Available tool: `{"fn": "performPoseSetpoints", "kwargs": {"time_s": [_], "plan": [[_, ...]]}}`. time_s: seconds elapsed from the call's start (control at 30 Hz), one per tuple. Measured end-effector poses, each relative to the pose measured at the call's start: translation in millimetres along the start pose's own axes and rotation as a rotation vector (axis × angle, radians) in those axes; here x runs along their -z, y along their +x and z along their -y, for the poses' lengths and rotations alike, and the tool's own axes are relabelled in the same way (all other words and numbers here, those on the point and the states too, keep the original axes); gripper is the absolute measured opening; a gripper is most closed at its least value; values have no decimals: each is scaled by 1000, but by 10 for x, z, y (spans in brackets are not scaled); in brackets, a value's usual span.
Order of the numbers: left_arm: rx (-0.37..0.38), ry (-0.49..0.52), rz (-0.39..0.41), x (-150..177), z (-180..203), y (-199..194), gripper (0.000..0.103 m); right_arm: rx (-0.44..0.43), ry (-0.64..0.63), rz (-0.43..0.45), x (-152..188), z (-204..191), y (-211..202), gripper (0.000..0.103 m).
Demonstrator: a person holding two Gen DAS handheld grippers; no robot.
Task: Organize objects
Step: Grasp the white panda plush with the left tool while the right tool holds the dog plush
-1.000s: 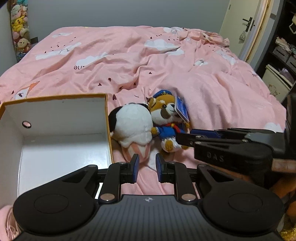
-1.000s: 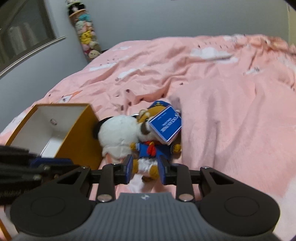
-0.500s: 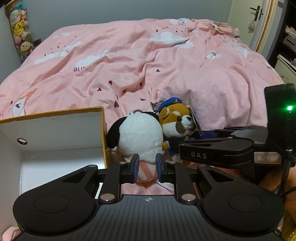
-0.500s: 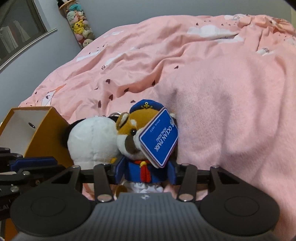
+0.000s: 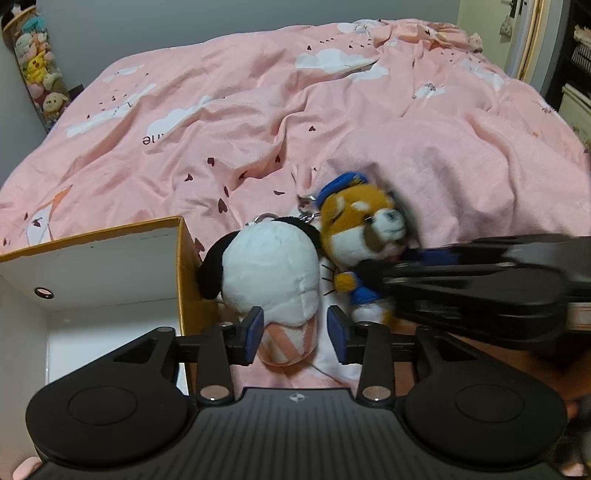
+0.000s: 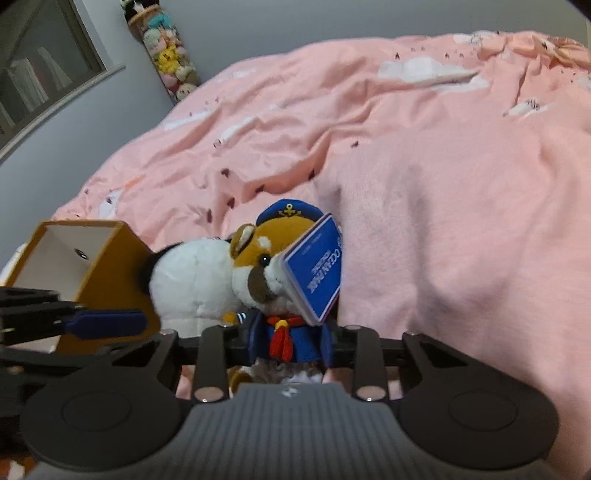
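Note:
A white plush with black ears [image 5: 269, 273] [image 6: 195, 284] lies on the pink bed beside an orange-brown plush in a blue sailor suit and cap [image 5: 362, 229] [image 6: 284, 295] with a blue tag [image 6: 314, 269]. My left gripper [image 5: 295, 328] is open, its fingers on either side of the white plush's pink striped bottom. My right gripper [image 6: 288, 339] is closed around the sailor plush's body; it shows blurred in the left wrist view [image 5: 373, 273]. An open yellow box with a white inside [image 5: 110, 273] [image 6: 110, 258] stands left of the plushes.
The rumpled pink duvet [image 5: 332, 110] covers the bed. A column of small plush toys [image 5: 37, 70] stands at the far left wall. A door [image 5: 517, 33] and shelves are at the far right.
My left gripper has opened and come around the white plush's bottom. My right gripper has closed in on the sailor plush and lifted it slightly.

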State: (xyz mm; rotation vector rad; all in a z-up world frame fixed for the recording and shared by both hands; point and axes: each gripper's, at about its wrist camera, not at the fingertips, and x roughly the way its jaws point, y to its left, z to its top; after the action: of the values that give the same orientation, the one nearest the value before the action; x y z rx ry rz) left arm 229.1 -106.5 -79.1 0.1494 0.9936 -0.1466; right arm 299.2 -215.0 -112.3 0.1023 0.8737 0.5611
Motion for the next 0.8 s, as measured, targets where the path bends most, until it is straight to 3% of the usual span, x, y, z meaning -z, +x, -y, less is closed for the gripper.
{"fn": "performPoseSetpoints", "kwargs": {"time_s": [0.13,0.2,0.23,0.27,0.4,0.5,0.8], "plan": [[-54,34,-18,-25,110,72,57,-12,50,44,31,98,-274,31],[-82,50,-32,-39,165,131,57,-19,79,61,41,160,-371,22],[-96,55,-41,-49,194,171,58,-11,88,68,46,193,-404,10],[-118,66,-39,-55,222,201,60,1,96,75,50,225,-422,5],[-195,99,-45,-92,324,320,64,-34,145,46,42,364,-350,6],[-217,121,-55,-118,378,400,74,-50,143,38,46,365,-316,7],[-400,238,-92,-132,561,726,80,-70,170,28,51,403,-287,16]]}}
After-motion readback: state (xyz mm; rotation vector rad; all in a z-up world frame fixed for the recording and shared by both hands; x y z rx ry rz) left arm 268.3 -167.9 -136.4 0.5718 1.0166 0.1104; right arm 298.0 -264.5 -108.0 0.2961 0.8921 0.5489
